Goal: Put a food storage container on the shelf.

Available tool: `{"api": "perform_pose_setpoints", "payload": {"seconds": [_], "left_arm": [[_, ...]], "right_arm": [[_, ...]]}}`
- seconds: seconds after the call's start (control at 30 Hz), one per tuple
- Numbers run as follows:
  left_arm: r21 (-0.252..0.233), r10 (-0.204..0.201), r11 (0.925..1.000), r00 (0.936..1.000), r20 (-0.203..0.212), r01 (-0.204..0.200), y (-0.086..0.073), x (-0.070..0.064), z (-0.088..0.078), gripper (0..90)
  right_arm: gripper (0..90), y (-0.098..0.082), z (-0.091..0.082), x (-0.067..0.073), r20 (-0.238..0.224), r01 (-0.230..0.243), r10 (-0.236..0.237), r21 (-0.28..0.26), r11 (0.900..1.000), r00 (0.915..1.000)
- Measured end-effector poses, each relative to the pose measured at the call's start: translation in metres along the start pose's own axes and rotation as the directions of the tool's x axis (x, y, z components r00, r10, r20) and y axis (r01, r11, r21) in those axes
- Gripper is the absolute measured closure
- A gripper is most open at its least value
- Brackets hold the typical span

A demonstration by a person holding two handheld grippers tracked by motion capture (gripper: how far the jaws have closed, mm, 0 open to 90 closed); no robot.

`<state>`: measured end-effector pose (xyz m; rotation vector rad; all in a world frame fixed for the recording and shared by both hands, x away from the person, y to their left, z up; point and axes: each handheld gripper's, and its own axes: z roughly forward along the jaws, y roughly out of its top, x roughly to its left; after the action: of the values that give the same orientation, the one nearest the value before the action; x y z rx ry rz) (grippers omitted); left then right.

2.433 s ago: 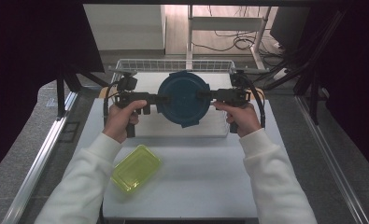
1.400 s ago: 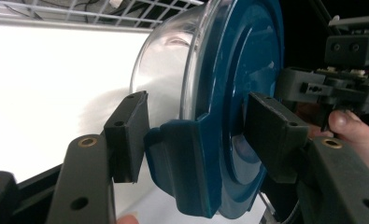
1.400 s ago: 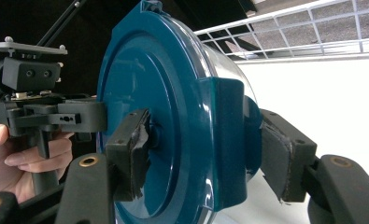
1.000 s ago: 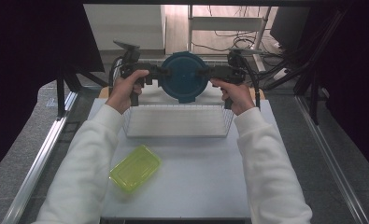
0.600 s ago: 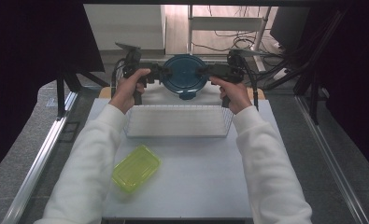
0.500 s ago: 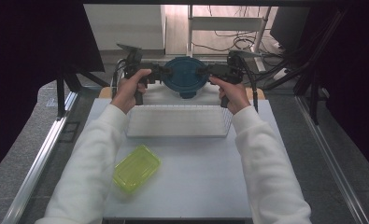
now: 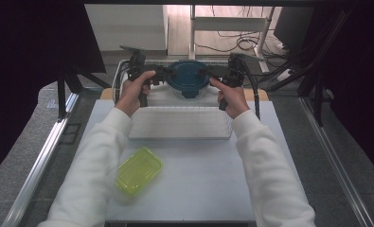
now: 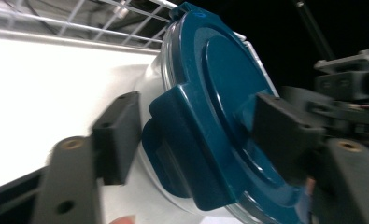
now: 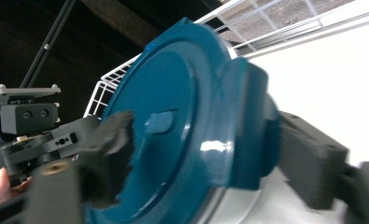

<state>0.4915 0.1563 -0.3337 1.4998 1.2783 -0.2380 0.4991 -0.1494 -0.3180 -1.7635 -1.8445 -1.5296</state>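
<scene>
A round container with a dark blue lid (image 7: 188, 78) sits tilted at the far end of a white wire basket (image 7: 180, 124); its clear body shows under the lid (image 8: 210, 93). My left gripper (image 7: 168, 73) reaches in from the left and straddles a blue lid latch (image 8: 173, 140). Its jaws have just been opening, and a gap shows beside one pad (image 8: 117, 135). My right gripper (image 7: 207, 73) comes in from the right around the opposite latch (image 9: 245, 126). Its jaws have also just been opening, and its pads (image 9: 310, 161) look blurred.
A yellow-green lidded box (image 7: 138, 170) lies on the grey table (image 7: 199, 179) near its front left. The basket's front wall stands between the person's forearms and the container. Dark stands and cables surround the table's far end.
The container has sunk lower into the far end of the basket and looks flatter. Both hands stay at its sides, and the jaws stand wider than before.
</scene>
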Motion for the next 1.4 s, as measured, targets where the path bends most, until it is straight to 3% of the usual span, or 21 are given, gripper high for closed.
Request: {"api": "perform_pose_setpoints", "payload": {"seconds": [0.03, 0.13, 0.17, 0.2, 0.3, 0.4, 0.6, 0.73, 0.8, 0.9, 0.97, 1.07, 1.2, 1.27, 1.4], "left_arm": [[-0.005, 0.027, 0.9996, 0.9995, -0.017, -0.027, -0.002, -0.003, 0.000, 27.9], [-0.033, 0.045, 0.9984, 0.9987, -0.024, -0.046, -0.005, -0.006, -0.004, 19.8], [-0.044, 0.070, 0.9965, 0.9966, -0.045, -0.072, -0.007, -0.009, -0.007, 18.7], [-0.046, 0.090, 0.9946, 0.9941, -0.061, -0.093, -0.008, -0.011, -0.009, 18.0], [-0.063, 0.164, 0.9830, 0.9788, -0.123, -0.172, -0.017, -0.019, -0.017, 16.5], [-0.100, 0.136, 0.9841, 0.9851, -0.105, -0.147, -0.026, -0.018, -0.022, 14.8], [-0.106, 0.166, 0.9785, 0.9806, -0.104, -0.177, -0.047, -0.013, -0.035, 15.5], [-0.114, 0.234, 0.9619, 0.9641, -0.125, -0.249, -0.067, -0.017, -0.047, 16.2], [-0.123, 0.254, 0.9565, 0.9625, -0.096, -0.265, -0.079, -0.021, -0.054, 17.2], [-0.125, 0.265, 0.9538, 0.9611, -0.077, -0.273, -0.089, -0.024, -0.060, 17.4], [-0.122, 0.279, 0.9501, 0.9571, -0.076, -0.287, -0.098, -0.028, -0.064, 17.9], [-0.101, 0.304, 0.9445, 0.9483, -0.090, -0.313, -0.113, -0.030, -0.069, 21.0], [-0.072, 0.306, 0.9472, 0.9479, -0.089, -0.312, -0.140, -0.027, -0.072, 23.7], [-0.055, 0.312, 0.9467, 0.9457, -0.092, -0.317, -0.155, -0.024, -0.073, 24.7], [-0.029, 0.316, 0.9471, 0.9439, -0.097, -0.320, -0.176, -0.017, -0.074, 26.1]], "right_arm": [[17.6, -0.001, 0.000, 0.002, 0.005, 0.002, -0.002, -0.001, 1.000, 1.0000], [13.2, -0.007, -0.002, 0.011, 0.046, 0.040, -0.040, -0.005, 0.999, 0.9982], [12.7, -0.009, -0.003, 0.012, 0.049, 0.047, -0.047, -0.002, 0.999, 0.9977], [11.8, -0.012, -0.004, 0.014, 0.056, 0.056, -0.056, -0.003, 0.998, 0.9969], [9.6, -0.020, -0.007, 0.016, 0.067, 0.091, -0.090, -0.014, 0.996, 0.9937], [8.2, -0.027, -0.011, 0.018, 0.093, 0.150, -0.146, -0.036, 0.988, 0.9850], [7.8, -0.041, -0.026, 0.017, 0.057, 0.182, -0.180, -0.044, 0.982, 0.9821], [8.2, -0.050, -0.043, 0.011, 0.020, 0.223, -0.222, -0.062, 0.973, 0.9748], [9.6, -0.057, -0.052, 0.008, -0.007, 0.266, -0.267, -0.061, 0.962, 0.9638], [10.4, -0.067, -0.062, 0.005, -0.002, 0.341, -0.342, -0.062, 0.938, 0.9396], [10.7, -0.076, -0.070, 0.003, 0.010, 0.413, -0.413, -0.070, 0.908, 0.9106], [12.4, -0.094, -0.081, 0.000, -0.018, 0.465, -0.468, -0.071, 0.882, 0.8838], [13.7, -0.114, -0.090, -0.007, -0.003, 0.517, -0.518, -0.065, 0.854, 0.8554], [15.6, -0.123, -0.095, -0.010, -0.010, 0.527, -0.528, -0.059, 0.848, 0.8489], [17.0, -0.140, -0.102, -0.019, -0.027, 0.532, -0.534, -0.051, 0.845, 0.8451]]}}
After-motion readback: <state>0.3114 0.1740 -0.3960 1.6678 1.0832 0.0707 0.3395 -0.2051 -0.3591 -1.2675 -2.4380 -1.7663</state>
